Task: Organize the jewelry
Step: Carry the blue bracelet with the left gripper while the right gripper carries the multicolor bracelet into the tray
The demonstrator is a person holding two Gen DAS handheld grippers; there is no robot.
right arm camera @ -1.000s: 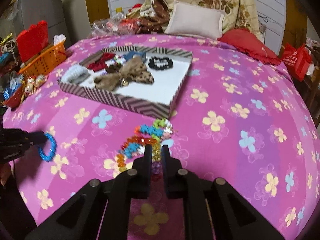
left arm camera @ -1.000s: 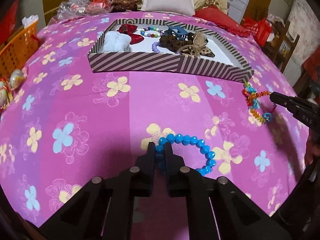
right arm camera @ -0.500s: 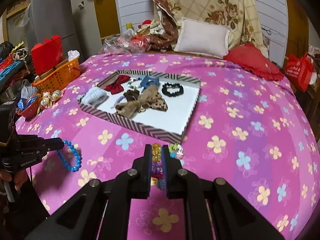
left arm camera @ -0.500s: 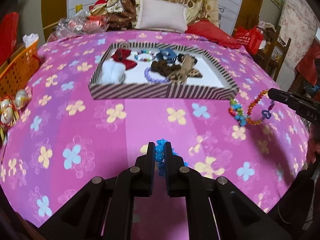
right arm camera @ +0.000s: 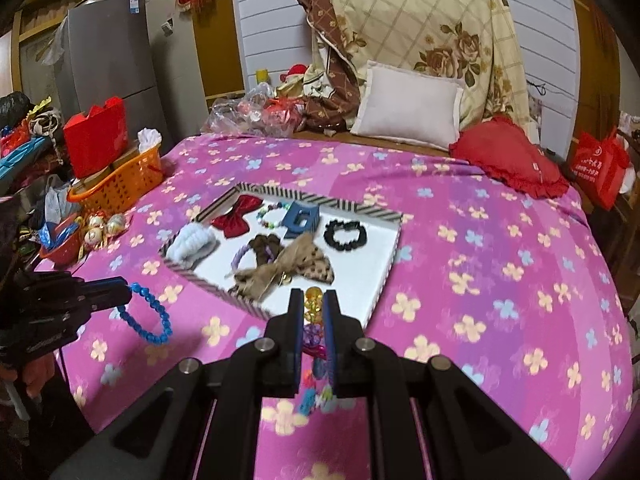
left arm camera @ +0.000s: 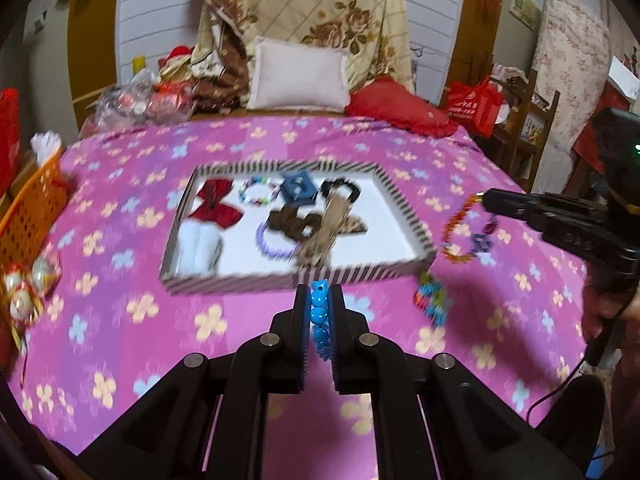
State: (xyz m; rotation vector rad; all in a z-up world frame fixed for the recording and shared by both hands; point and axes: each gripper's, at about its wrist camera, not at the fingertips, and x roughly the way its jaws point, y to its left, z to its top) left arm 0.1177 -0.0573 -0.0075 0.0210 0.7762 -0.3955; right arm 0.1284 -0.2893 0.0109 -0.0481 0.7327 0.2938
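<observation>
My left gripper is shut on a blue bead bracelet, lifted above the pink flowered bedspread; the right wrist view shows the same blue bracelet hanging as a loop from the left gripper. My right gripper is shut on a multicoloured bead bracelet; in the left wrist view that multicoloured bracelet dangles from the right gripper. The striped tray lies ahead with hair bows, scrunchies and bracelets inside. Another multicoloured bead piece rests on the bed beside the tray's corner.
An orange basket and a bowl of ornaments stand at the bed's left edge. Pillows and a red cushion sit at the head. A person's hand holds the right gripper's handle.
Both grippers rose off the bedspread, each carrying its bracelet up with it. The tray now appears farther below and nearer the centre of both views.
</observation>
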